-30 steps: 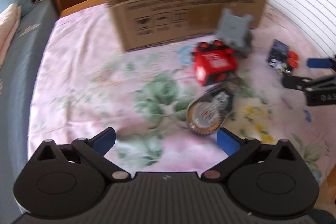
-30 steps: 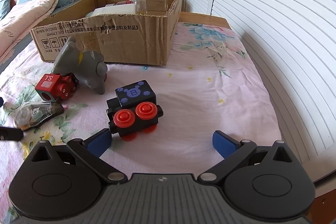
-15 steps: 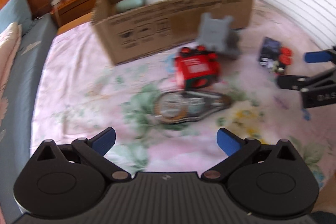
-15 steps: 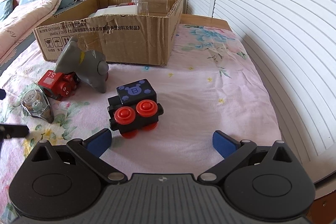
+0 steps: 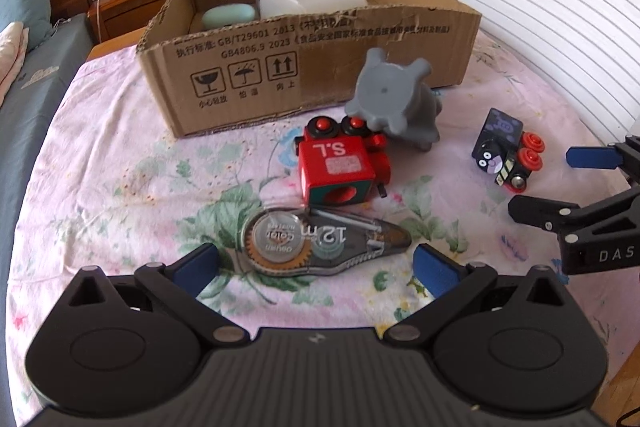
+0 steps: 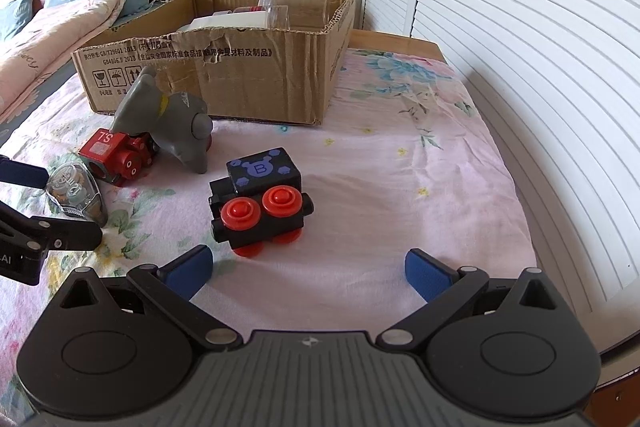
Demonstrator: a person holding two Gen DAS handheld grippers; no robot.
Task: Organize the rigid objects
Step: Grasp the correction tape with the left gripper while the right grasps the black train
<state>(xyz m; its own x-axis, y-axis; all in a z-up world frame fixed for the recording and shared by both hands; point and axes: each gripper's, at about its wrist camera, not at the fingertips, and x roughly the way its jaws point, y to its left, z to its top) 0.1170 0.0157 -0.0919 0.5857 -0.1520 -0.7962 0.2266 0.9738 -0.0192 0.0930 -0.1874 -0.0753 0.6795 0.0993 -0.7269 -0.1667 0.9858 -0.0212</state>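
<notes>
Toy trains [image 5: 340,163]: 2; 1 elephant [image 5: 394,103], 1 tape dispenser [image 5: 324,241], 1 box [image 5: 304,67].

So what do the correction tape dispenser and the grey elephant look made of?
Correction tape dispenser: clear glossy plastic, since its inner gear and reels show through. Grey elephant: probably matte moulded plastic or rubber; smooth, even grey surface, no shine.

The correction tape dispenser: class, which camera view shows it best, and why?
The left wrist view: the correction tape dispenser lies whole and close, gears and label readable. The right wrist view shows it small, end-on, at the left edge.
</notes>
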